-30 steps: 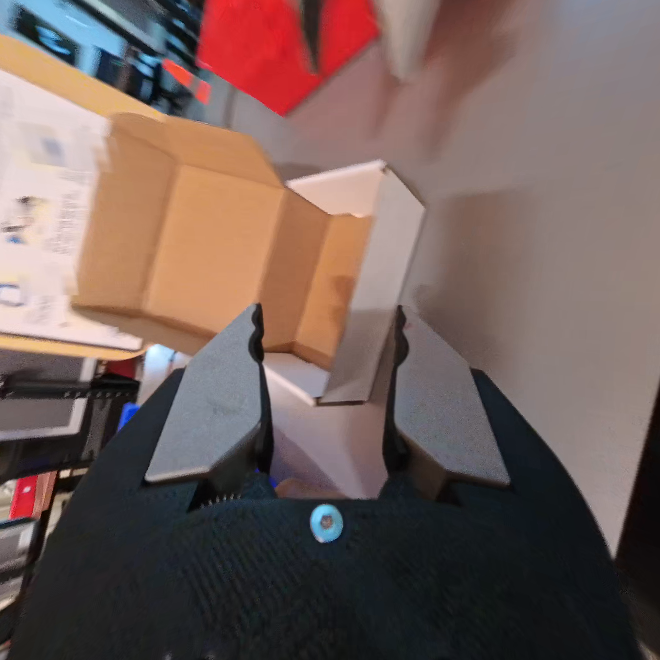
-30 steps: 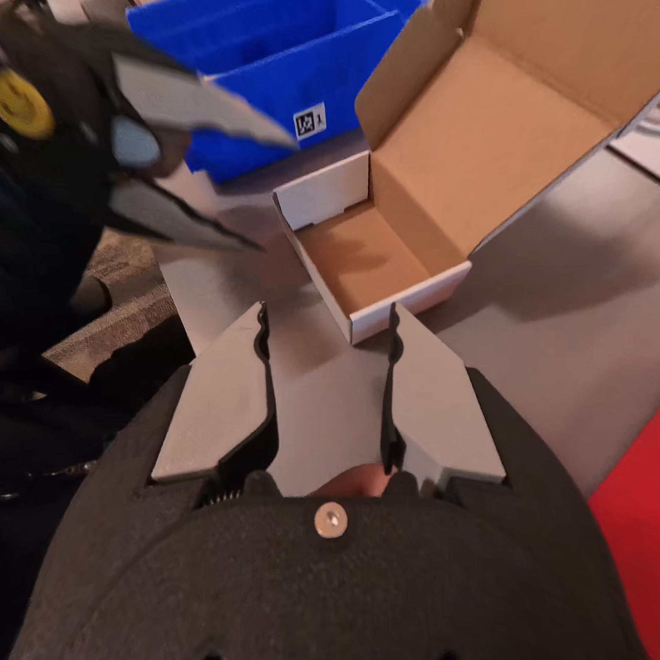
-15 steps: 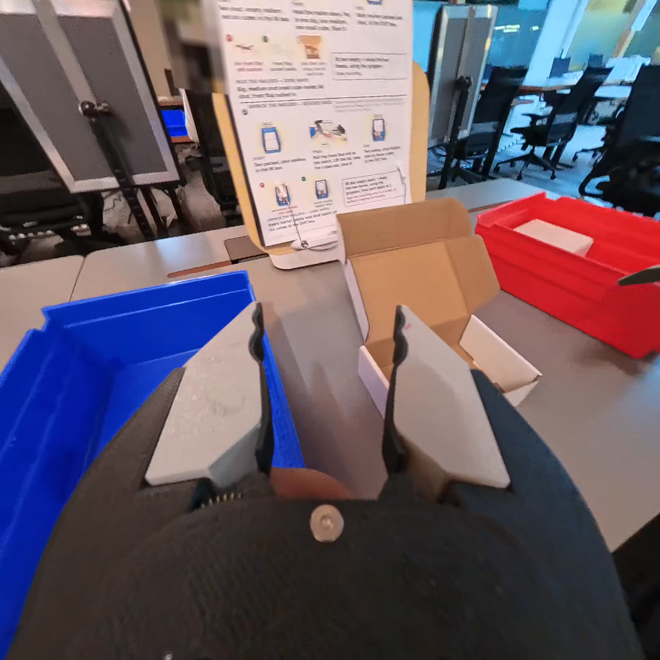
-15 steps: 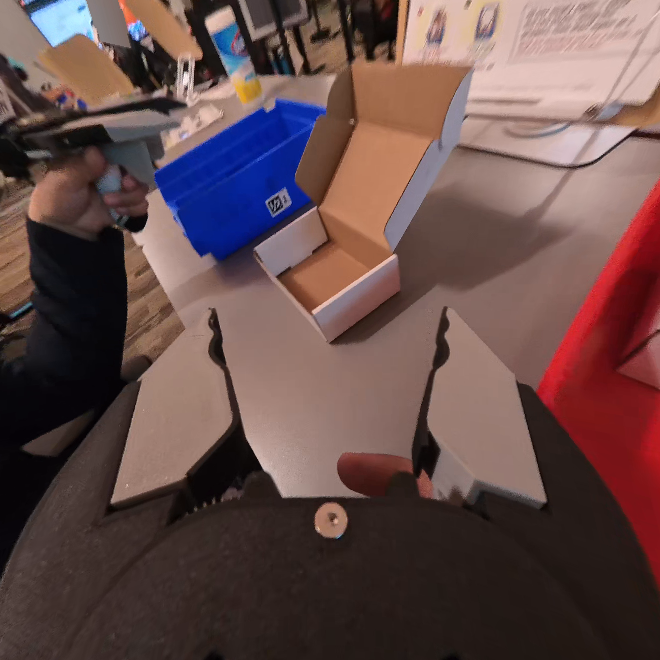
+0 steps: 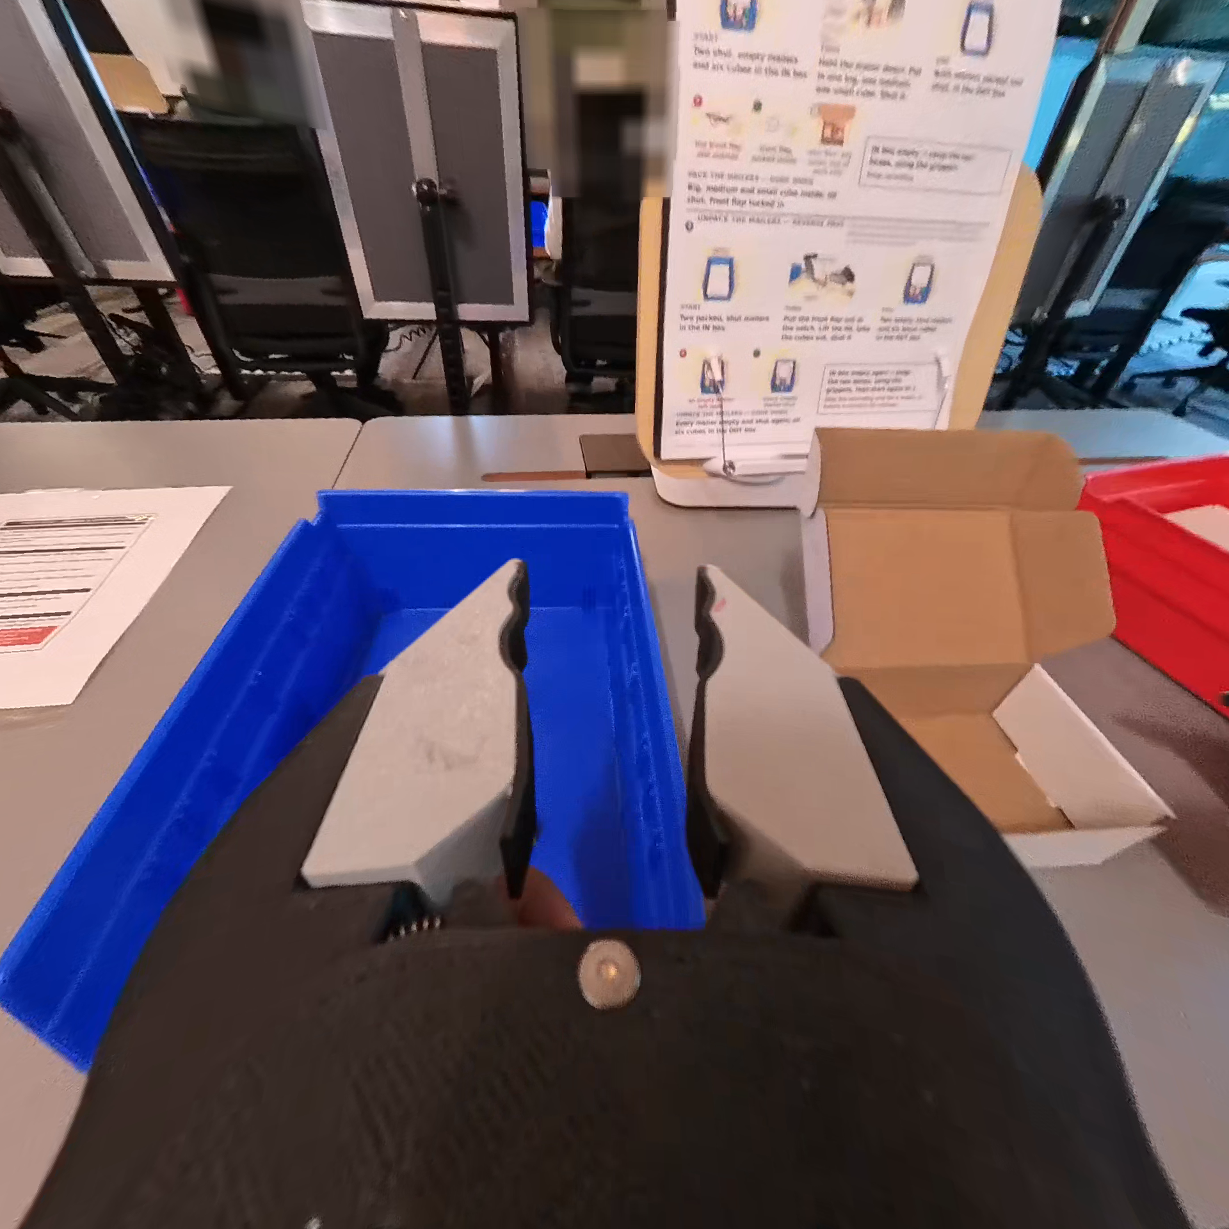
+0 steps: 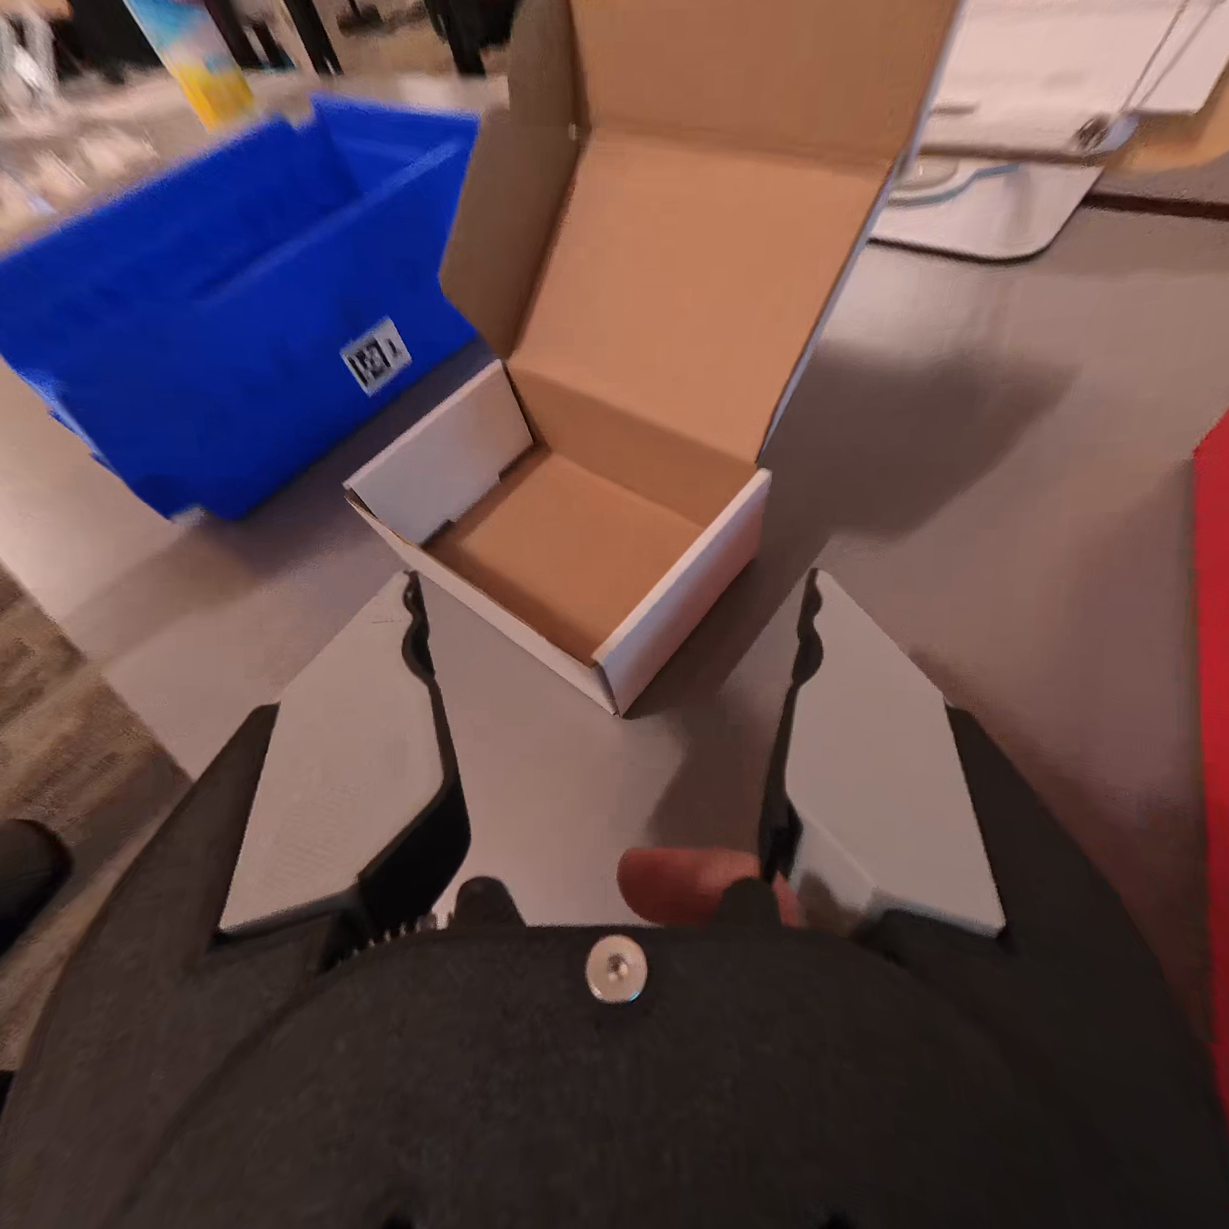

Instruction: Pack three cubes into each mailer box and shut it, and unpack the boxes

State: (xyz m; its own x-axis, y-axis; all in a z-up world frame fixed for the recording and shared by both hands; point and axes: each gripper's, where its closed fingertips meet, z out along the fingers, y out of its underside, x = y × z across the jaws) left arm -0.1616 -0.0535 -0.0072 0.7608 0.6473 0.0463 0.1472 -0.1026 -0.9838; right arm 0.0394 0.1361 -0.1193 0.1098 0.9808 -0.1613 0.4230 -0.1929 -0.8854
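Note:
A white mailer box (image 6: 578, 532) with a brown inside stands open and empty on the grey table, its lid upright. It also shows in the left wrist view (image 5: 964, 665) at the right. My right gripper (image 6: 608, 585) is open and empty, just in front of the box's near corner. My left gripper (image 5: 608, 578) is open and empty, held over the blue bin (image 5: 332, 665), whose visible inside is empty. No cubes show in either view.
The blue bin (image 6: 219, 319) stands left of the box. A red bin (image 5: 1157, 552) holding a white box stands to the right, its edge also in the right wrist view (image 6: 1214, 565). An instruction board (image 5: 838, 219) stands behind. A printed sheet (image 5: 73, 585) lies at the left.
My left gripper has swung from the box to above the blue bin. My right gripper has opened wider and come closer to the box.

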